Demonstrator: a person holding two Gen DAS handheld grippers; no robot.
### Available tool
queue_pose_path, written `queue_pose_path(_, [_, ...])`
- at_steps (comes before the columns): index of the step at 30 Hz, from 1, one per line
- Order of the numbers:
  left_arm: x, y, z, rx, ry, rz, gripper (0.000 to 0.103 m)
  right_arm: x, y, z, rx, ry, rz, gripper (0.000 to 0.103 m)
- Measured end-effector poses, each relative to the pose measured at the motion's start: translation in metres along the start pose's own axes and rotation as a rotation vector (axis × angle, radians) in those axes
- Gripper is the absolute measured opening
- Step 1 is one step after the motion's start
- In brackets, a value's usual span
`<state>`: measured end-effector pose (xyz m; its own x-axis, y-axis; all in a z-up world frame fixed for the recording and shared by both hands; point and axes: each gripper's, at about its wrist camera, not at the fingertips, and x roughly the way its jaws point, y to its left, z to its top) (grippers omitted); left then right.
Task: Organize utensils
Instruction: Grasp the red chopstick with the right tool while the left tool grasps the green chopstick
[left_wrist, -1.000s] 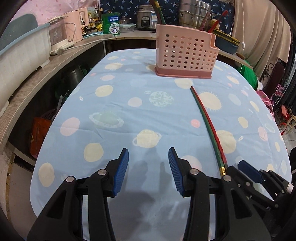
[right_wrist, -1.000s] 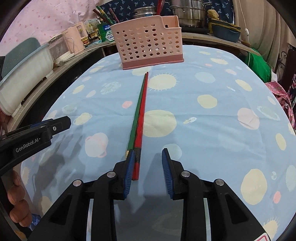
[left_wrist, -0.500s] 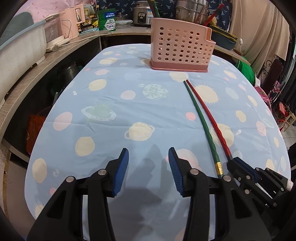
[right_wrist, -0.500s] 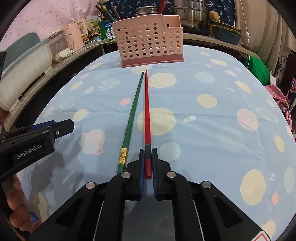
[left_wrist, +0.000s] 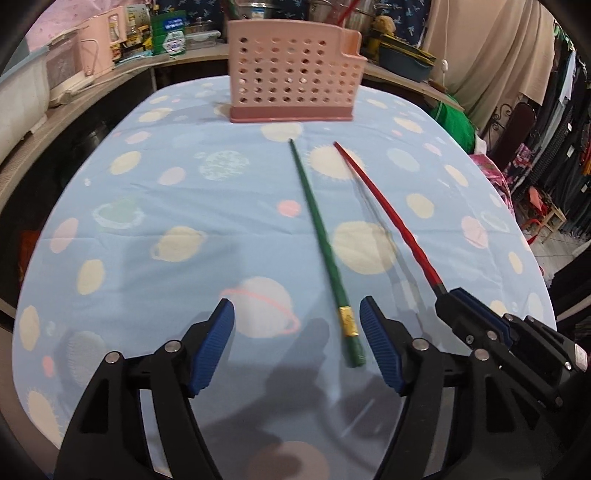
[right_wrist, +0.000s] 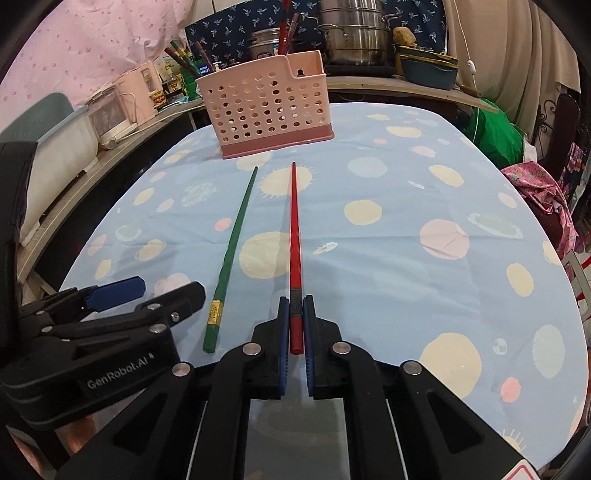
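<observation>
1. Right gripper is clamped tight on the butt end of the red chopstick, which points straight up the table toward the basket.
2. Left gripper has its jaws spread wide and grips nothing; the green chopstick lies flat on the cloth, its gold-banded end sitting between the blue pads, closer to the right one.
3. Whether that pad actually touches the green stick is hard to say from the blurred left view.
4. The two sticks lie side by side, close at the near end and fanning apart in the left view, both tips stopping short of the basket.
5. The pink perforated basket stands upright near the table's far edge, with a lower compartment at its right end. Nothing lies between the stick tips and its base.
6. In the right view the left gripper's body crowds the near-left corner, just beside the green stick's butt.
7. The table wears a light blue cloth printed with suns and planets.
8. Behind it runs a wooden counter carrying steel pots, a teal tub, a pink appliance and a holder of more chopsticks.
9. A beige curtain hangs at far right, with a green bag below it.
</observation>
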<state>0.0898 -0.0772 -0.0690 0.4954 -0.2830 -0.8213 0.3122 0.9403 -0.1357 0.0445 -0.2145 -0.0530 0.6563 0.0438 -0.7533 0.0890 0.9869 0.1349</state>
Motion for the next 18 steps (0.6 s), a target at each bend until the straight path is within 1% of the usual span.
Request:
queue_pose_path(3, [0.007, -0.008, -0.004, 0.009, 0.023, -0.002, 0.065, -0.002, -0.008, -0.001, 0.022, 0.002, 0.011, 0.007])
queue_pose_path(4, [0.009, -0.009, -0.005, 0.009, 0.028, -0.005, 0.06, -0.002, -0.01, -0.002, 0.03, 0.004, 0.018, 0.007])
queue_pose_path(6, [0.01, -0.011, -0.006, 0.013, 0.032, -0.001, 0.056, -0.002, -0.012, -0.004, 0.038, 0.005, 0.024, 0.007])
queue_pose_path(8, [0.009, -0.013, -0.006, 0.024, 0.031, -0.007, 0.049, -0.002, -0.013, -0.005, 0.038, 0.006, 0.027, 0.007])
queue_pose_path(10, [0.009, -0.014, -0.007, 0.033, 0.032, -0.004, 0.038, -0.001, -0.013, -0.006, 0.041, 0.008, 0.031, 0.007])
queue_pose_path(11, [0.008, -0.014, -0.008, 0.038, 0.032, -0.003, 0.036, -0.001, -0.014, -0.006, 0.042, 0.009, 0.032, 0.007])
queue_pose_path(12, [0.008, -0.014, -0.008, 0.041, 0.034, -0.004, 0.028, -0.001, -0.014, -0.006, 0.043, 0.01, 0.034, 0.007])
queue_pose_path(13, [0.007, -0.014, -0.009, 0.043, 0.038, -0.008, 0.023, -0.001, -0.013, -0.006, 0.044, 0.011, 0.036, 0.007])
queue_pose_path(14, [0.007, -0.013, -0.009, 0.043, 0.044, -0.015, 0.014, -0.001, -0.013, -0.006, 0.043, 0.01, 0.036, 0.007])
queue_pose_path(15, [0.007, -0.012, -0.01, 0.041, 0.049, -0.018, 0.008, -0.001, -0.012, -0.006, 0.042, 0.009, 0.037, 0.007])
queue_pose_path(18, [0.004, -0.007, -0.01, 0.027, 0.051, -0.023, 0.007, -0.004, -0.011, -0.006, 0.039, 0.006, 0.042, 0.007])
